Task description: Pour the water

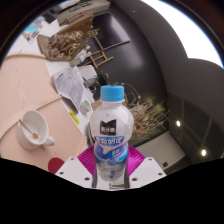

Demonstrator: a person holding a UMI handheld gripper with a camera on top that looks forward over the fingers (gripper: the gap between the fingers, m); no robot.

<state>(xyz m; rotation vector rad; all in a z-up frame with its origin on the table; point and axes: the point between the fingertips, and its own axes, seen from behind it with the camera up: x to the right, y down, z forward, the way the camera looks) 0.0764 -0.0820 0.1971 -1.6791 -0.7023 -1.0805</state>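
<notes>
Clear plastic water bottle with a light-blue cap and a blue-and-white label [111, 135] at centre, upright, long axis running from 6 to 12 o'clock, cap [111, 94] toward 12, tilting only slightly. Base of the bottle down between the fingers [110, 171], whose pink pads [84, 161] show at either side of the label around 6 o'clock; closed in against the bottle on both sides, apparently gripping it, though contact at the pads hard to confirm.

At 9 o'clock from the bottle, on the pale beige worktop [25, 85], a small white ceramic cup with a handle [35, 128], mouth up, well apart from the bottle. Toward 11 o'clock, a loose scatter of white papers and small packets [68, 80], and beyond them a tangle of brown dried twigs [72, 40]. Behind the bottle from 12 to 3 o'clock, a large dark rounded surface [165, 70], with more brown twigs [143, 115] just beside the bottle at 3 o'clock. Nothing between bottle and cup.
</notes>
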